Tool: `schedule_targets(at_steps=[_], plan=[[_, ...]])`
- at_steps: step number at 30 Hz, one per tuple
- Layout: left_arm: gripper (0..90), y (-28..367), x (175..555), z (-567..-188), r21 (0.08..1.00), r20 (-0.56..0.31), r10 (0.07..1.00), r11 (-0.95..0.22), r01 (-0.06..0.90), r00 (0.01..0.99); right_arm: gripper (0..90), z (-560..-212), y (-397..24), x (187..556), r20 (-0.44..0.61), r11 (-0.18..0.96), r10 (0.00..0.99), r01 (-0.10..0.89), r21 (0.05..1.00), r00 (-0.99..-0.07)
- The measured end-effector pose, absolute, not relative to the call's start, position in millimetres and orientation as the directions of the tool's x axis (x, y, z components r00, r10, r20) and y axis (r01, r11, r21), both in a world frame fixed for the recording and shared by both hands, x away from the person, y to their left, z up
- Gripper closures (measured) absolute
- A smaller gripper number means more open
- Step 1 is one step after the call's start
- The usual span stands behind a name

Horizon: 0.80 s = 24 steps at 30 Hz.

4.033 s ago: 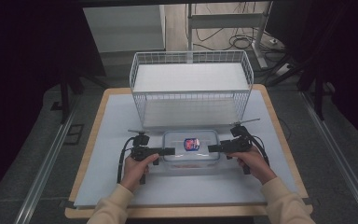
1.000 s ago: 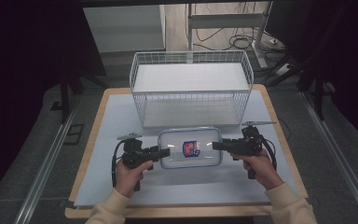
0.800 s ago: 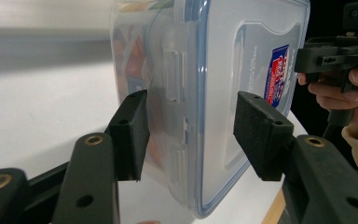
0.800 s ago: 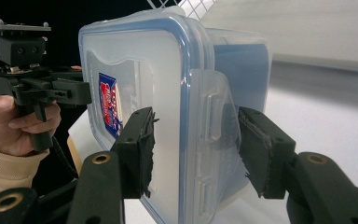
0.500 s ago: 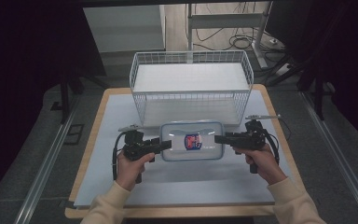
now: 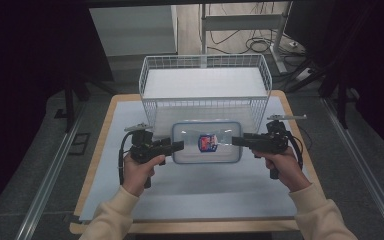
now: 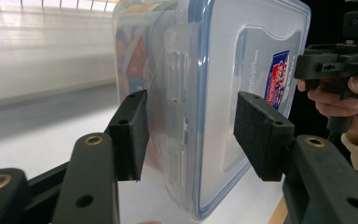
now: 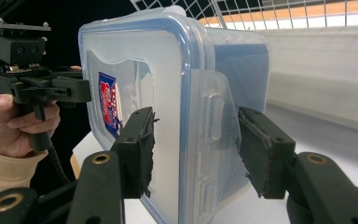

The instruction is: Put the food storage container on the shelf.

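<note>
A clear plastic food container (image 6: 207, 142) with a blue-rimmed lid and a red and blue sticker hangs level above the table, just in front of the wire basket (image 6: 205, 107). My left gripper (image 6: 179, 146) is shut on its left end, and my right gripper (image 6: 236, 141) is shut on its right end. In the left gripper view the gripper (image 7: 189, 121) straddles the end latch of the container (image 7: 205, 93), one pad on the base and one on the lid. The right gripper (image 8: 193, 135) clamps the container (image 8: 168, 93) the same way at the other latch.
The white wire basket stands at the back of the table, its inside bare. A pale mat (image 6: 205, 195) covers the wooden tabletop. Dark floor and metal rails (image 6: 50, 175) flank the table. Cables lie on the floor behind the basket.
The container lay on the mat four seconds ago. Over the last second both grippers have risen with it, carrying it up and a little closer to the basket's front.
</note>
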<state>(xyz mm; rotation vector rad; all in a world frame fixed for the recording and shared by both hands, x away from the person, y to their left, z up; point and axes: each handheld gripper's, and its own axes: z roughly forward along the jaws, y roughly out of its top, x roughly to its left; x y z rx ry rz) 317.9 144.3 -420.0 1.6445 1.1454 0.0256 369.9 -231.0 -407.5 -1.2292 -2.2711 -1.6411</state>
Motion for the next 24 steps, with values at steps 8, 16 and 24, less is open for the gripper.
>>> schedule_targets(at_steps=[8, 16, 24], plan=[[46.6, 147.6, 320.3, -405.8, 0.763, -0.504, 0.675, 0.056, 0.644, 0.539, 47.9, -393.6, -228.0, 372.1, 0.484, 0.099, 0.550, 0.628, 0.772, -0.681], [46.3, 150.8, 328.0, -391.9, 0.774, -0.501, 0.674, 0.069, 0.629, 0.543, 48.1, -378.2, -224.2, 376.4, 0.468, 0.094, 0.555, 0.611, 0.786, -0.688], [46.1, 153.2, 334.0, -373.6, 0.791, -0.490, 0.667, 0.071, 0.608, 0.561, 49.7, -357.8, -223.9, 379.9, 0.447, 0.095, 0.554, 0.586, 0.805, -0.703]])
